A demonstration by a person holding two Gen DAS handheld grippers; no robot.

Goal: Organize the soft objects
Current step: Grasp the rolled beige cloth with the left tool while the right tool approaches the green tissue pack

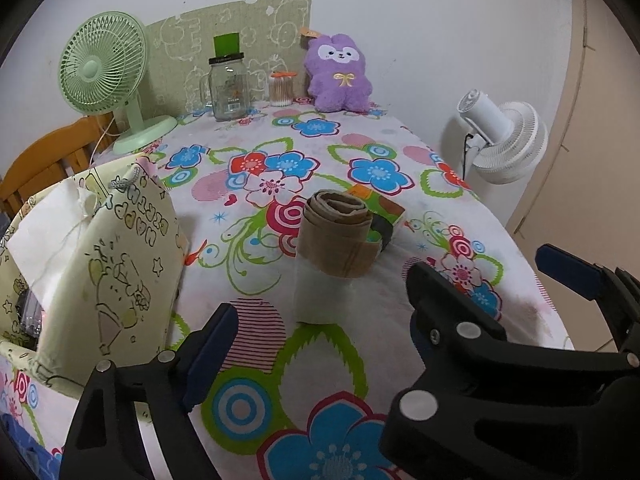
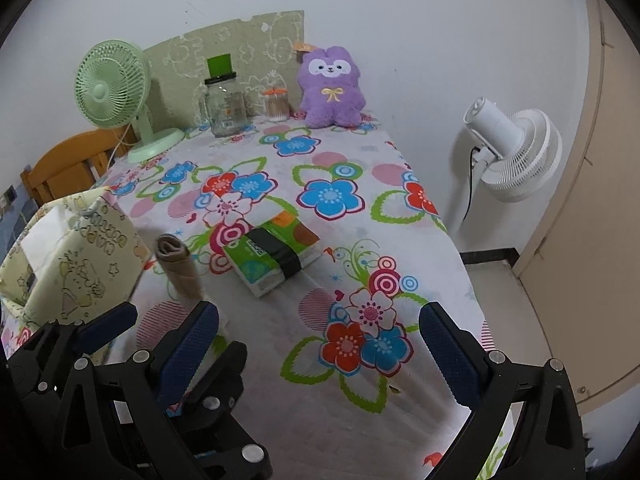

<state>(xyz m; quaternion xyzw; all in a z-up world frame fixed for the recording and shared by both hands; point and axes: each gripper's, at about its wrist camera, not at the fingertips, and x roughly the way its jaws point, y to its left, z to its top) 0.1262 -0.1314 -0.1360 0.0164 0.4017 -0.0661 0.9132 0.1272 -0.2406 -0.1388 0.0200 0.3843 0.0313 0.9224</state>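
Note:
A rolled beige cloth [image 1: 335, 232] lies mid-table on the flowered tablecloth [image 1: 280, 168], with a white piece at its near end. Behind it is a green tissue pack [image 2: 272, 256] with a black band. A purple plush [image 1: 340, 76] sits upright at the far wall. A cream fabric box [image 1: 112, 272] with cartoon prints stands at the left edge. My left gripper [image 1: 320, 308] is open just short of the roll, nothing between its pads. My right gripper [image 2: 320, 336] is open over bare tablecloth, right of the roll. One of its blue pads [image 1: 568, 268] shows in the left wrist view.
At the back stand a green desk fan [image 1: 102, 76], a glass jar [image 1: 228, 88] and a small jar of cotton swabs [image 1: 282, 88], in front of a printed panel. A white floor fan [image 2: 512, 152] stands off the table's right edge. A wooden chair [image 1: 48, 160] is at the left.

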